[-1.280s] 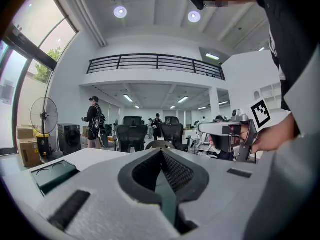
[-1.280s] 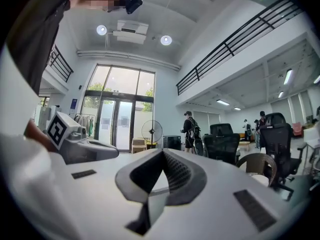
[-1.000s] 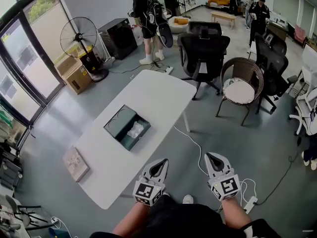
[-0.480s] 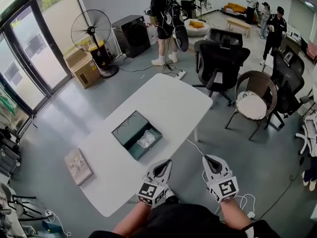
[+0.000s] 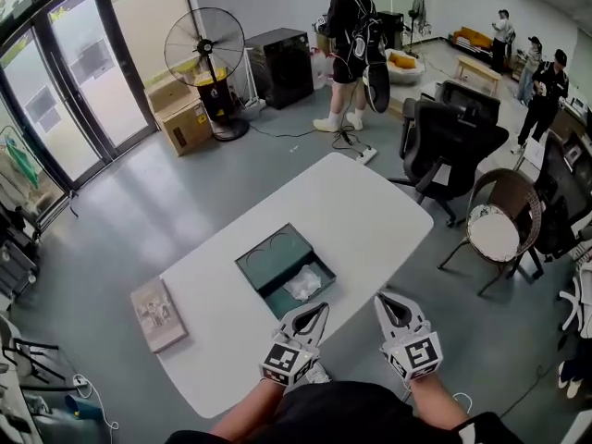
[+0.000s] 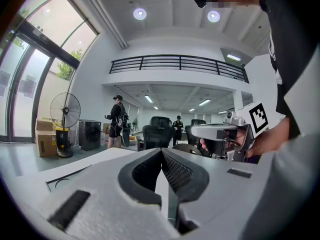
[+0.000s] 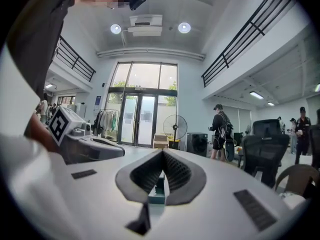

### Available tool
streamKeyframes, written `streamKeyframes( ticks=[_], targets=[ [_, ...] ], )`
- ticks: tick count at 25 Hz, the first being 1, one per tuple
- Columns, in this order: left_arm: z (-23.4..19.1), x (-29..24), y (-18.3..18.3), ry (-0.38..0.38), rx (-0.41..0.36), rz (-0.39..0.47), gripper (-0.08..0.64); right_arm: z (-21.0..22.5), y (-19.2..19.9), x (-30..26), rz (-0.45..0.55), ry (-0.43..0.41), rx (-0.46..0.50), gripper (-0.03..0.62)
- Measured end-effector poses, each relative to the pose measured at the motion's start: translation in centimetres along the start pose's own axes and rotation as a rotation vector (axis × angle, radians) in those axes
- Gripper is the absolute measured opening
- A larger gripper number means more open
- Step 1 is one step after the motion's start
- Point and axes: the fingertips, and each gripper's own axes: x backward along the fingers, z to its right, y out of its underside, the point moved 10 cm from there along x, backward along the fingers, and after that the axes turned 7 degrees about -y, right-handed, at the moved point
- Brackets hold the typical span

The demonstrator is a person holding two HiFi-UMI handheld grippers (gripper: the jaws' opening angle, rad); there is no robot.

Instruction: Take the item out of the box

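An open teal box lies on the white table, with a white crumpled item in its nearer half. My left gripper hovers at the table's near edge, just in front of the box; it is shut and holds nothing. My right gripper is held beside it to the right, past the table's edge, also shut and empty. In the left gripper view the left gripper points across the tabletop. In the right gripper view a strip of the teal box shows under the closed tips of the right gripper.
A flat book-like pack lies at the table's left end. A black office chair and a wicker chair stand to the right. A floor fan, cardboard boxes and several people are further back.
The view has swung, and the table and box now sit closer to both grippers. The left gripper has come up to the table's near edge. Both grippers stay shut.
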Motion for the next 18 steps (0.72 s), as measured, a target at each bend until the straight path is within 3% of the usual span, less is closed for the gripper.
streamKeyframes(
  ticks=[8, 18],
  targets=[
    [-4.7, -0.2, 0.0, -0.098, 0.007, -0.02, 0.012, 0.9, -0.5, -5.3, -0.008, -0.069, -0.024, 0.006],
    [-7.0, -3.7, -0.7, -0.187, 0.006, -0.05, 0.012, 4.7, -0.1, -11.6, 0.008, -0.193, -0.04, 0.006]
  ],
)
